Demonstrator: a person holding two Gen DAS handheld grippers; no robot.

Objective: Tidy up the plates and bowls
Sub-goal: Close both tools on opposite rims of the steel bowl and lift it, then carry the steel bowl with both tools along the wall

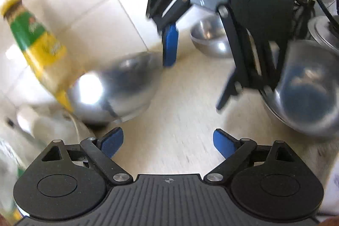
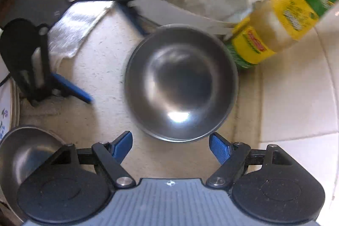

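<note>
The left gripper (image 1: 168,142) sits at the bottom of the left wrist view with its blue-padded fingers (image 1: 112,142) spread wide and nothing between them, hovering over a pale wooden counter (image 1: 182,120). Taking the oil bottle (image 1: 36,43) with its green and yellow label as landmark: a steel bowl (image 1: 114,86) stands upright just beside the bottle's base, towards the centre. Farther from the bottle, at the back, sits a smaller steel bowl (image 1: 211,39). At the far side from the bottle, a third steel bowl (image 1: 307,88) appears tilted, close against the right gripper (image 1: 197,73), which reaches in from above; blur hides whether they touch. All three bowls are well apart from one another.

In the right wrist view, the right gripper (image 2: 170,149) is released, its fingers spread and empty. The same oil bottle (image 2: 281,20) leans in at the upper right. Just beside its base stands the steel bowl (image 2: 181,83), upright, empty, directly ahead of the open fingers. Well away from the bottle, at the lower left edge, lies another steel bowl (image 2: 25,156), next to the rim of a patterned plate (image 2: 5,113). A white cloth (image 2: 74,31) lies behind, and the left gripper (image 2: 84,56) shows there too.

Judging by this, the organizing looks early: the bowls are scattered singly, none nested, and stacking remains.
</note>
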